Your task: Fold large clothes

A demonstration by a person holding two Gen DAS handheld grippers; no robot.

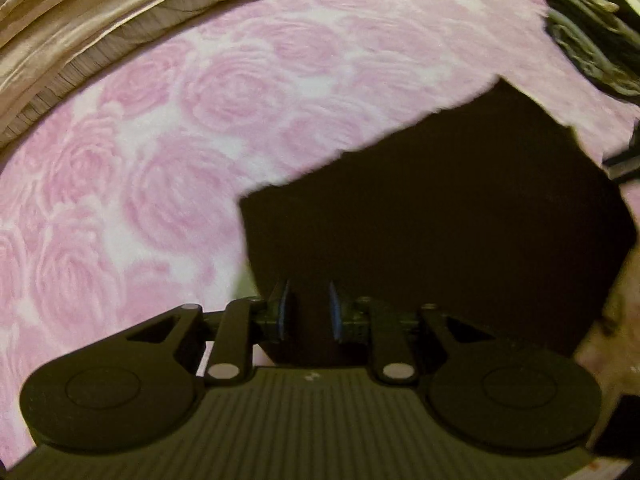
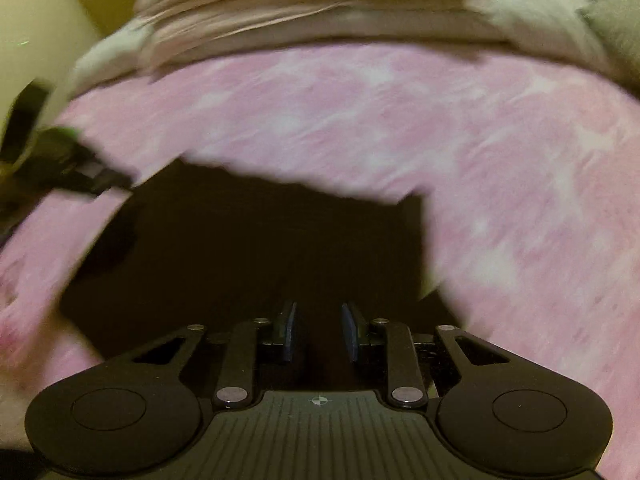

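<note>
My left tongs [image 1: 308, 310] stand slightly spread, pads parted with nothing pinched; the dark garment [image 1: 440, 216] lies flat on the pink rose blanket [image 1: 160, 168] right beneath and ahead of them, from six o'clock out toward one. Its long axis, as I judge it, runs from about eight o'clock to two, its far corner pointing toward two. The beige bedding [image 1: 80, 24] sits at eleven. My right tongs [image 2: 318, 332] are likewise a little apart and empty, and the same garment [image 2: 260, 248] spreads from six toward ten, broadside across. Both tongs hang over its near edge; I cannot tell which is nearer.
</note>
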